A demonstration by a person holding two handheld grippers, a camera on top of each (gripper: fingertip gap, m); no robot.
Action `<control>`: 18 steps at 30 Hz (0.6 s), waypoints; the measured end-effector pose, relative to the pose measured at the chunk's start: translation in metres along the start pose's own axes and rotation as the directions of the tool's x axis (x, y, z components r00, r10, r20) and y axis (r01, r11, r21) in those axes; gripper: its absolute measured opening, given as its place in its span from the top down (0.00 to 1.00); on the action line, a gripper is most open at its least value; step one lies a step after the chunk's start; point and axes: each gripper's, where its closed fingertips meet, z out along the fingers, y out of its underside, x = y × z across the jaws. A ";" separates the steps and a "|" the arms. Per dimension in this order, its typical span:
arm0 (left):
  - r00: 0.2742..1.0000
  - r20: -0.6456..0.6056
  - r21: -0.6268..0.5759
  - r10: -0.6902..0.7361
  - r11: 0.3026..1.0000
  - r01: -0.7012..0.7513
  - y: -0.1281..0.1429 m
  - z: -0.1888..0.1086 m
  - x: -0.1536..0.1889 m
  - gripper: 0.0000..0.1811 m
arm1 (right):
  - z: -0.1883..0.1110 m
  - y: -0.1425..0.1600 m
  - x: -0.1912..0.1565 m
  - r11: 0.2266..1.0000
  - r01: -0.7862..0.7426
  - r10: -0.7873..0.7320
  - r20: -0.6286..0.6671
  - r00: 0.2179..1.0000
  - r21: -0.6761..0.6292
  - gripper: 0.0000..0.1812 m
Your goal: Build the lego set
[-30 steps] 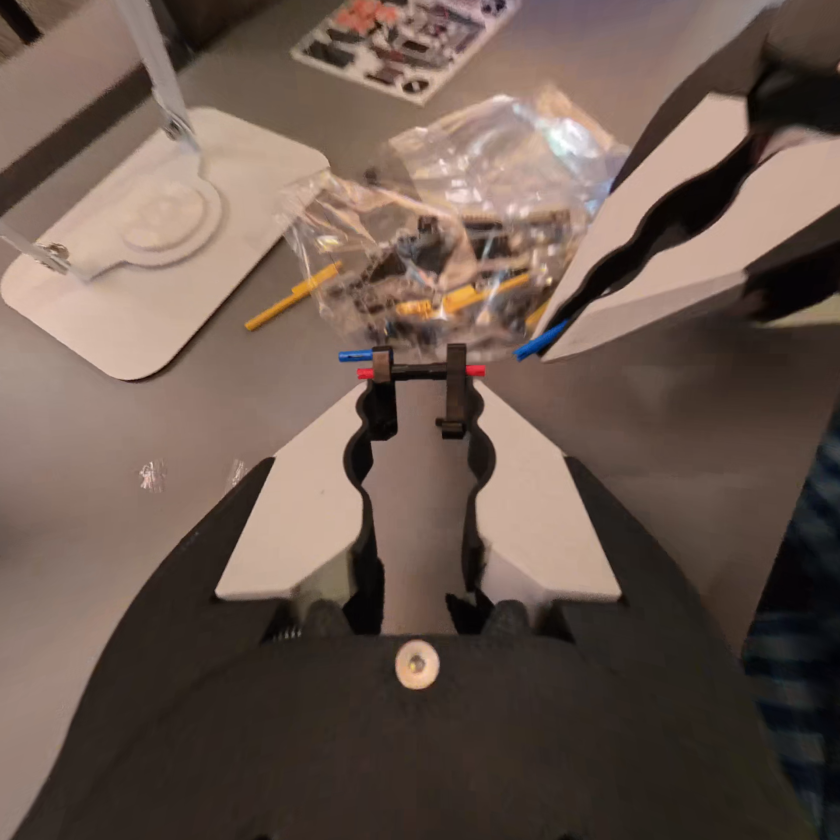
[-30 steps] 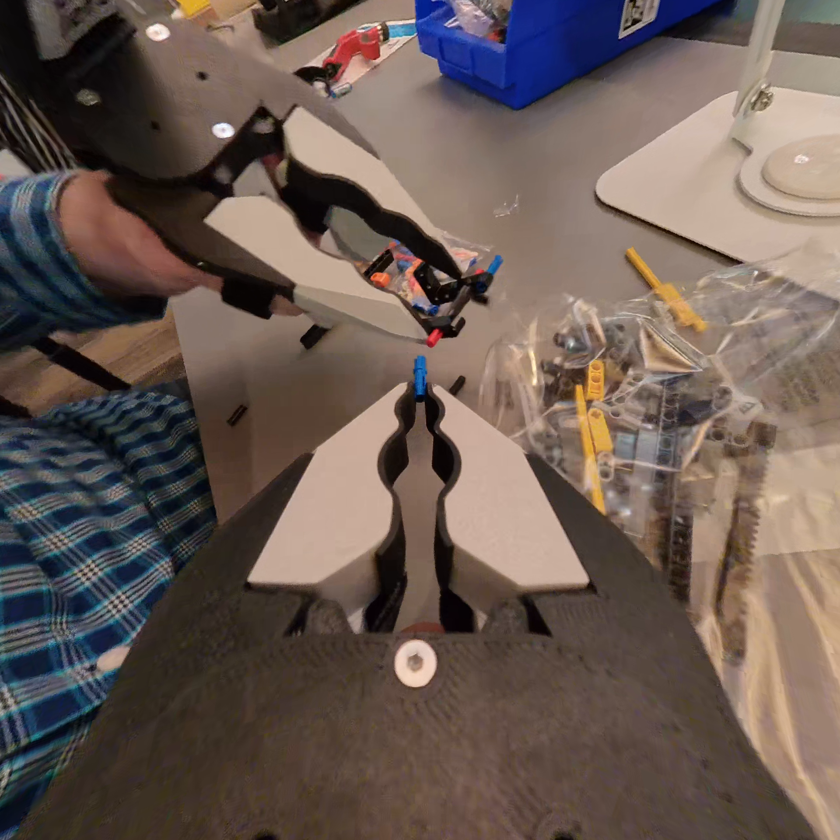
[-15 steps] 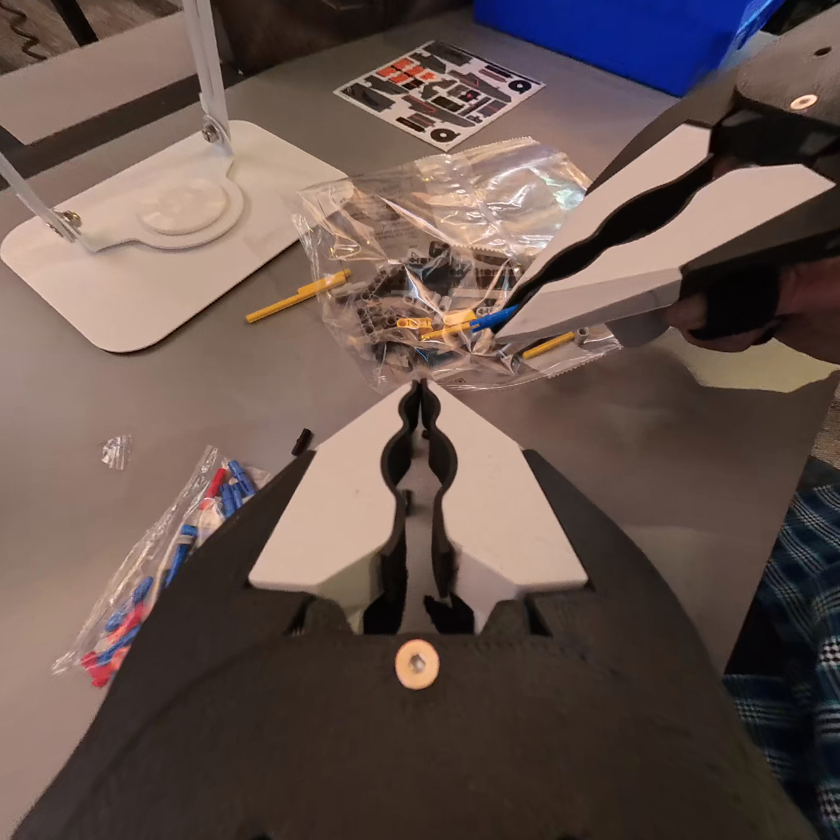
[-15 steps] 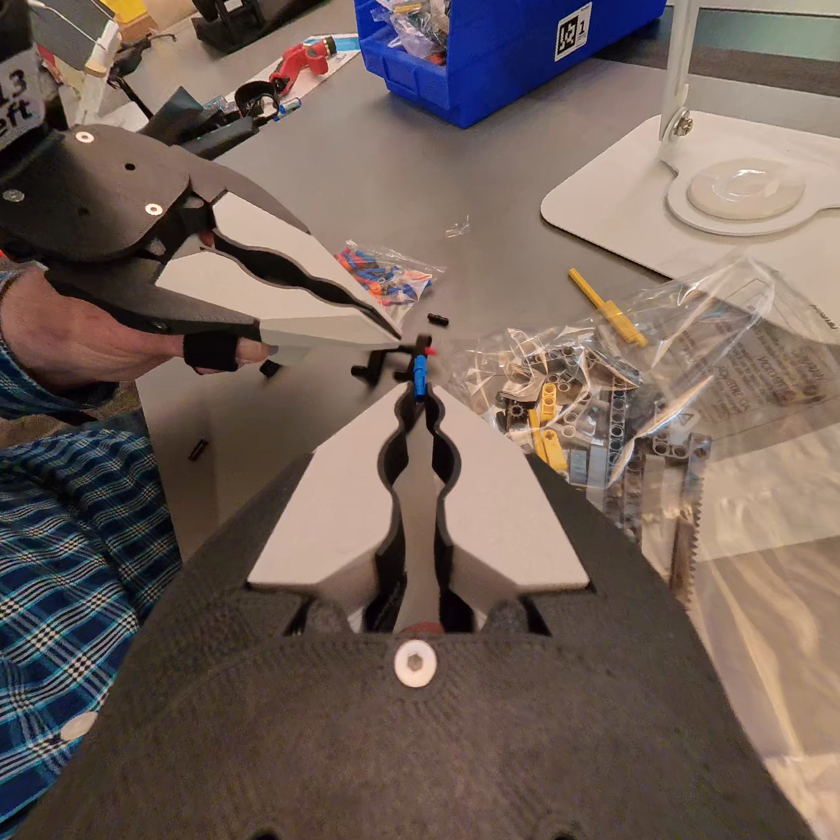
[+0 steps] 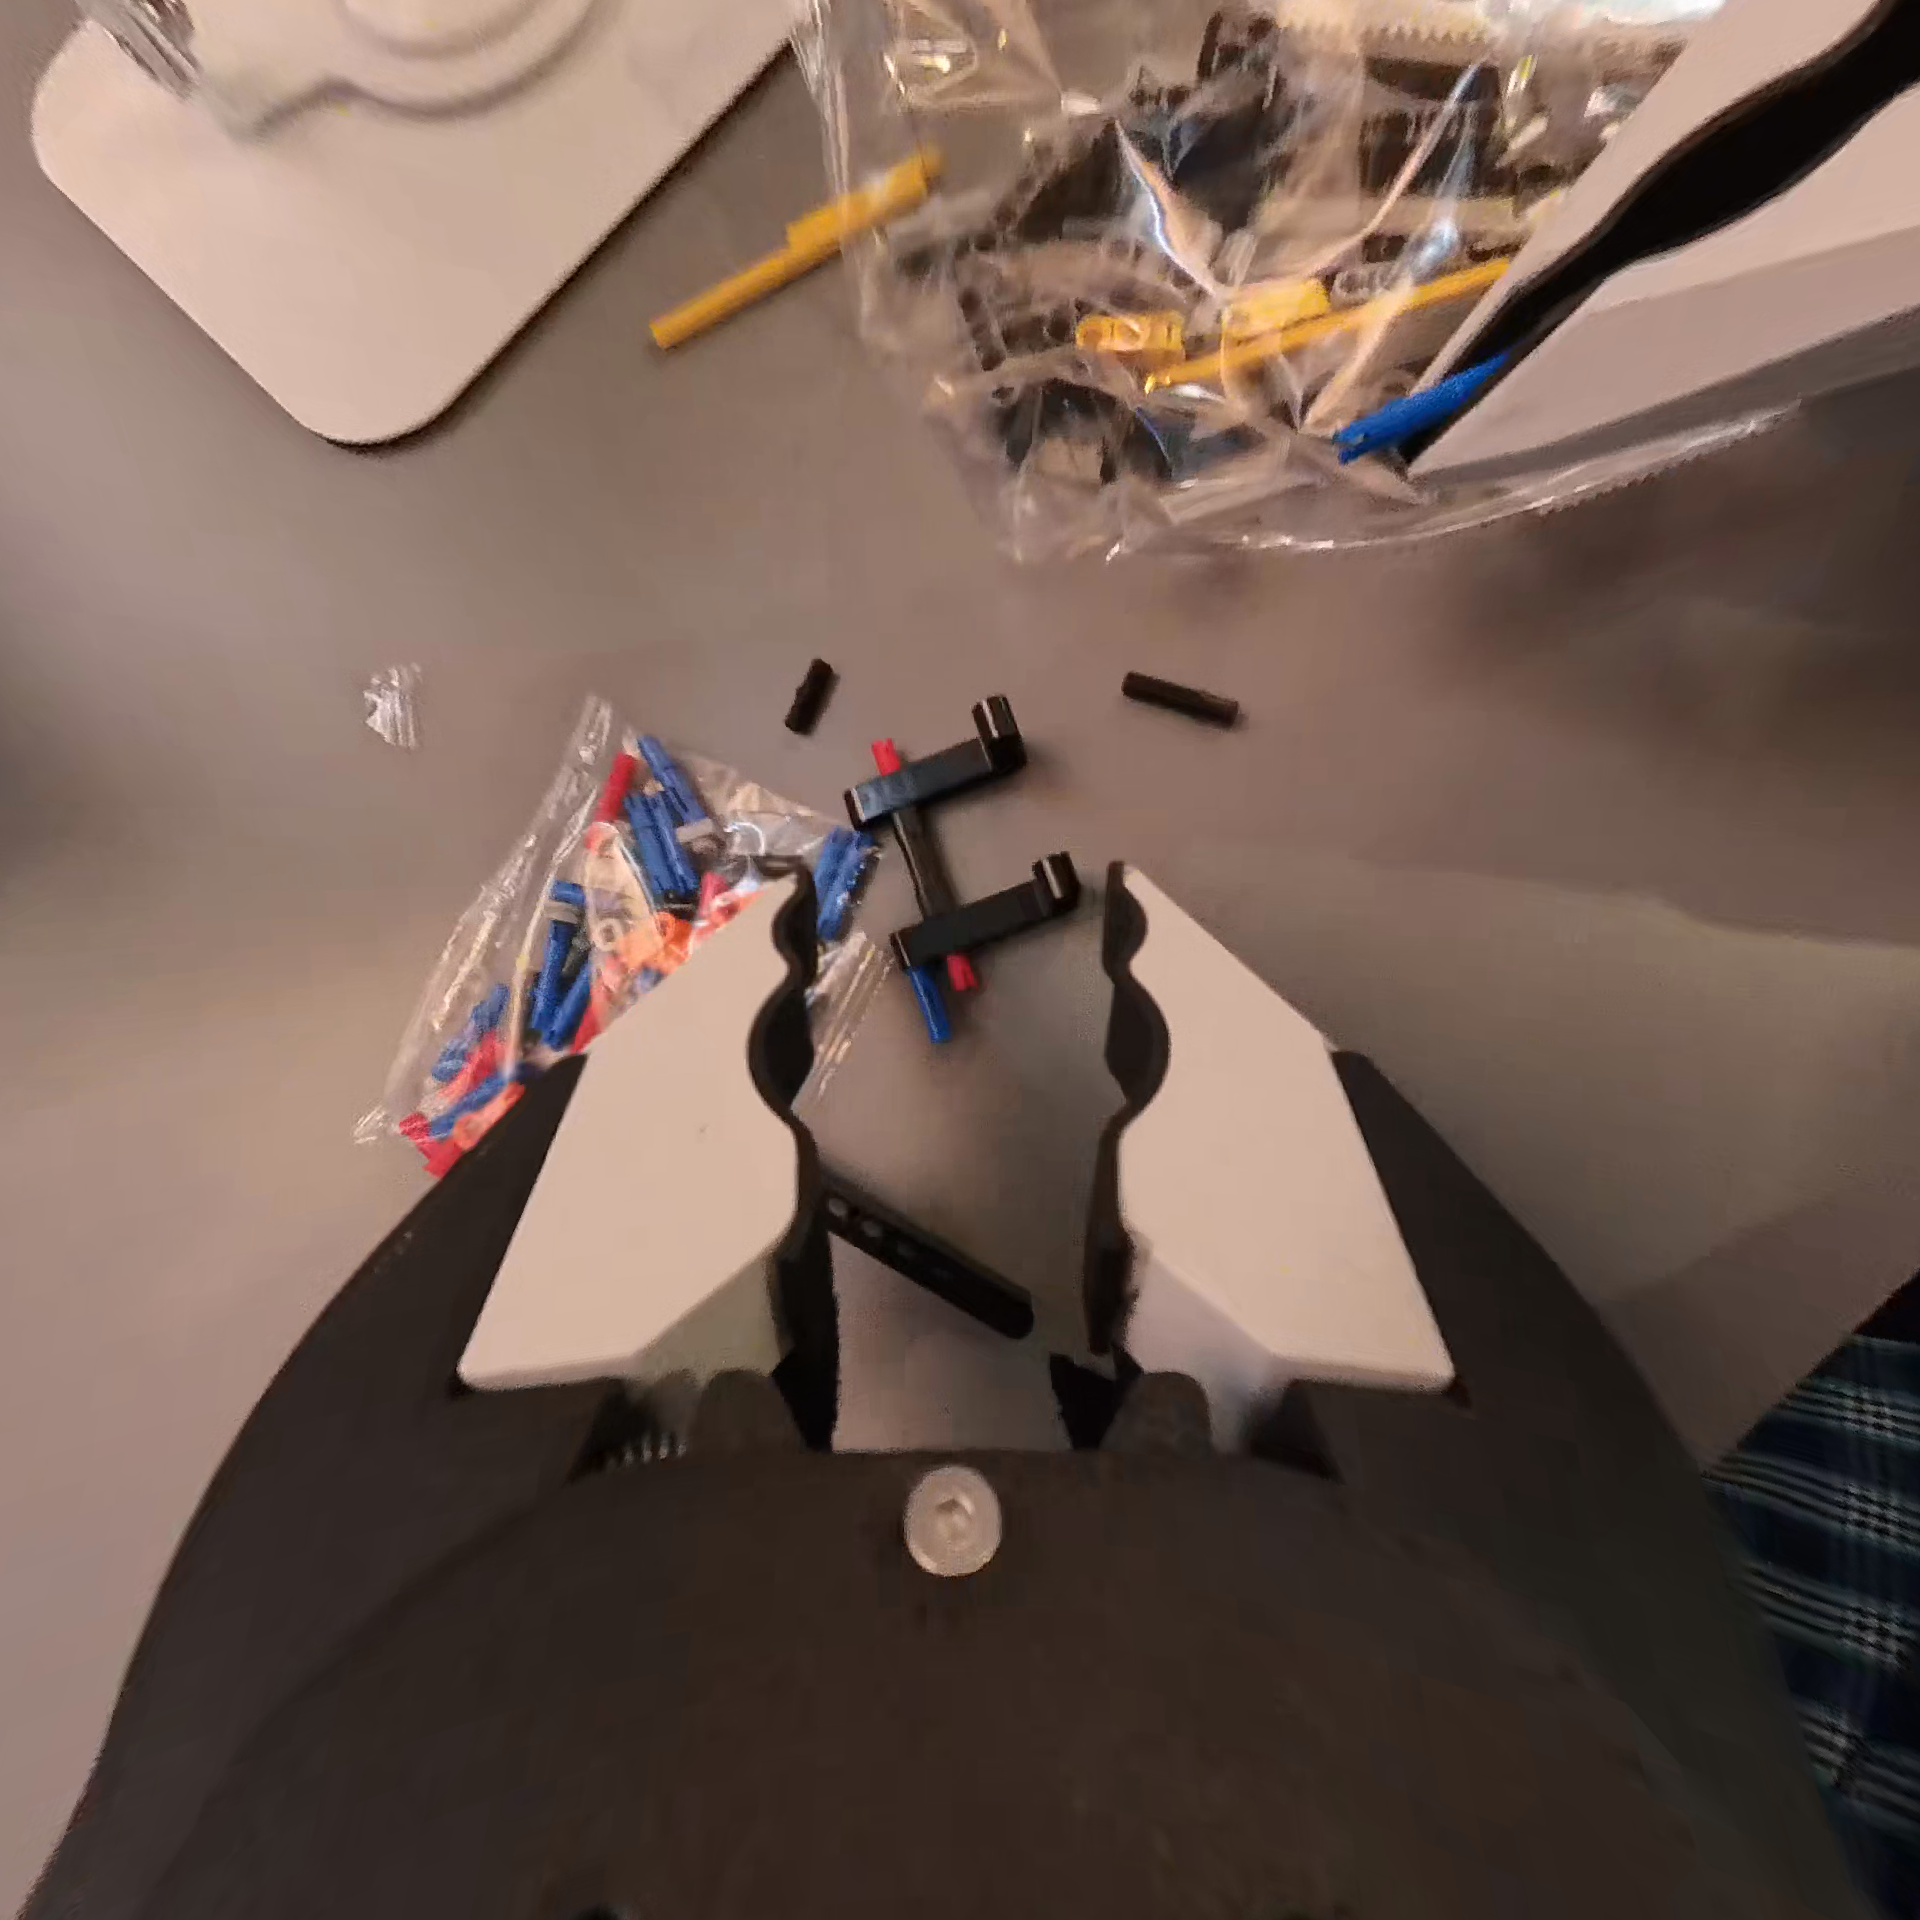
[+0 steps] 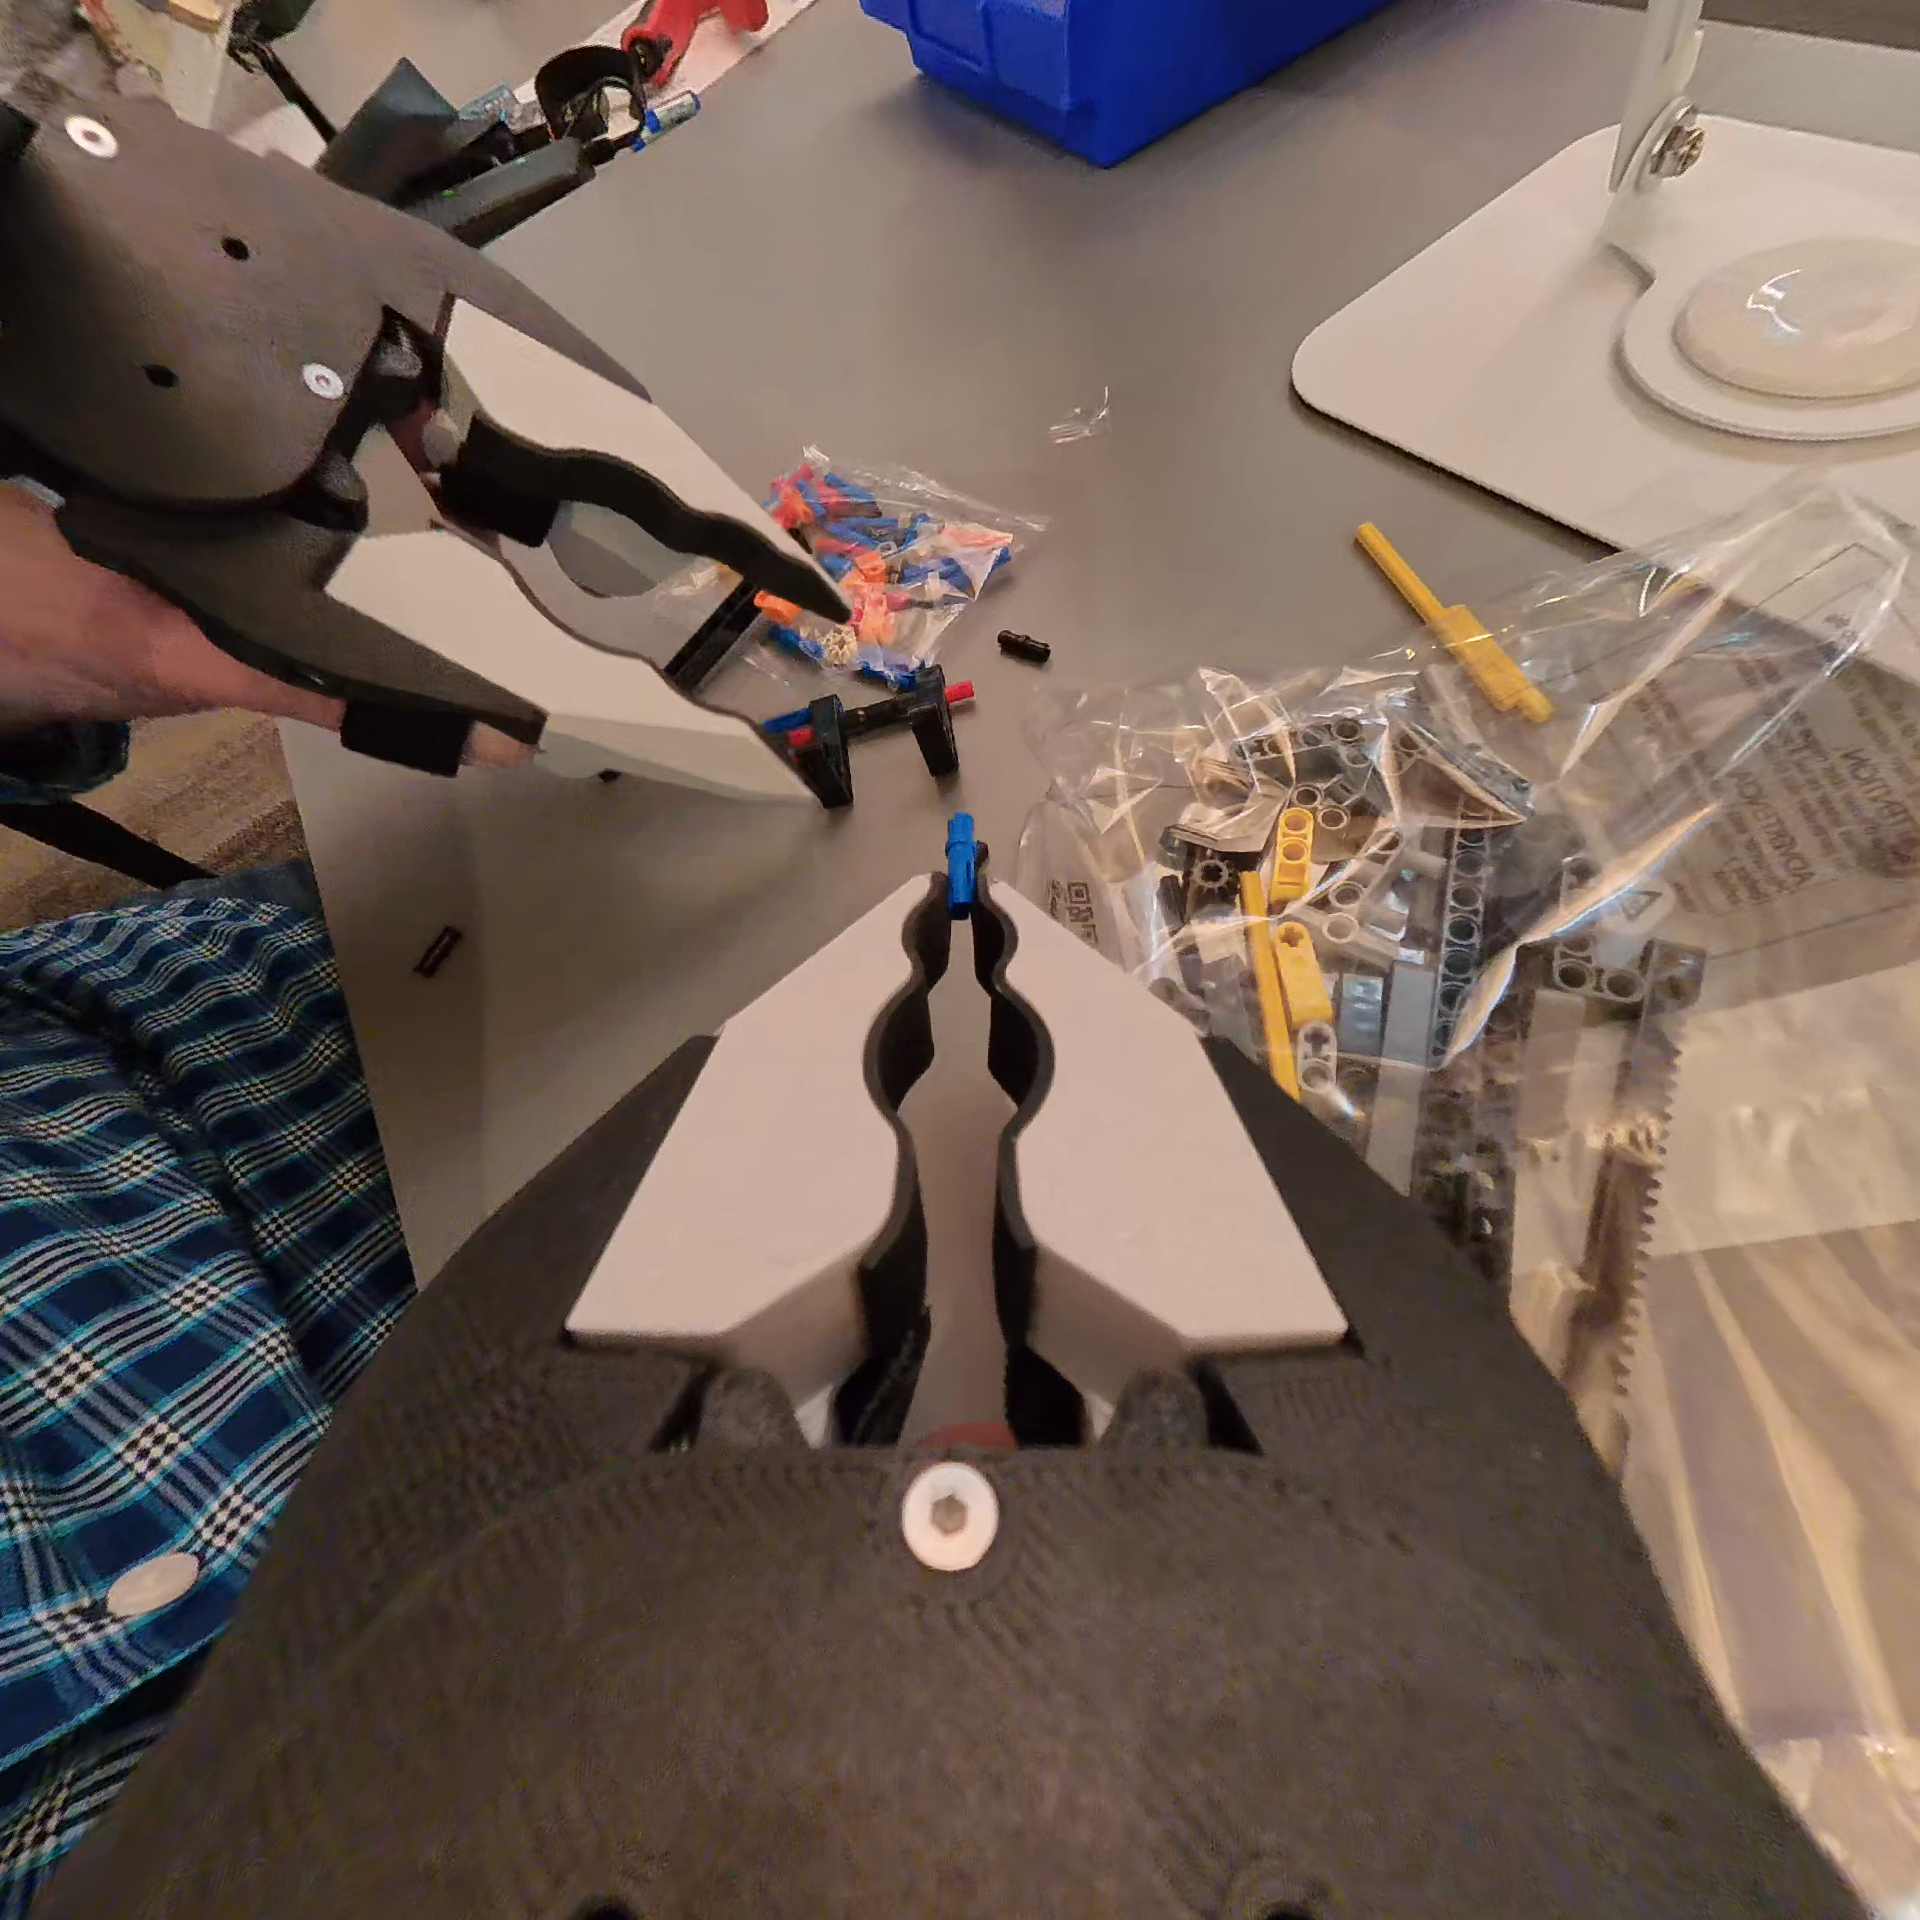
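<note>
A small black assembly (image 5: 940,862) of two arms on an axle, with red and blue pins, lies on the grey table just beyond my left gripper's (image 5: 956,883) wide-open fingertips. It also shows in the right wrist view (image 6: 883,722), next to the left gripper (image 6: 816,696). My right gripper (image 6: 961,896) is shut on a blue pin (image 6: 961,862) and hovers near the assembly. In the left wrist view it (image 5: 1662,260) is at the upper right with the blue pin (image 5: 1413,410). A black beam (image 5: 925,1262) lies under my left gripper.
A small bag of coloured pins (image 5: 623,914) lies left of the assembly. A large bag of parts (image 6: 1455,883) lies on the right. Loose black pins (image 5: 1179,698), a yellow axle (image 6: 1455,634), a white stand base (image 6: 1610,343) and a blue bin (image 6: 1091,62) stand around. The tips of one gripper are about 9 centimeters away from the tips of the other.
My left gripper held the assembly in the air, came down to the table and opened; the assembly now lies loose. The right gripper keeps the blue pin.
</note>
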 end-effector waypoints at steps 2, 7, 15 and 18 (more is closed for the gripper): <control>0.999 0.006 -0.049 0.032 0.998 -0.031 0.008 0.006 0.004 0.65 | 0.001 0.001 -0.002 1.000 -0.002 0.002 0.008 1.000 -0.001 1.00; 0.999 0.038 -0.065 0.037 0.997 -0.035 0.008 0.011 0.001 0.81 | 0.004 0.002 -0.006 1.000 0.003 -0.003 0.026 1.000 -0.005 1.00; 0.985 -0.029 -0.054 0.171 0.984 -0.172 0.010 0.007 0.017 0.85 | 0.003 0.003 -0.005 1.000 -0.002 0.003 0.040 0.999 -0.009 1.00; 0.963 -0.167 -0.065 0.210 0.973 -0.223 0.017 -0.004 0.042 0.81 | 0.001 0.005 -0.005 1.000 0.002 -0.001 0.049 0.999 -0.017 1.00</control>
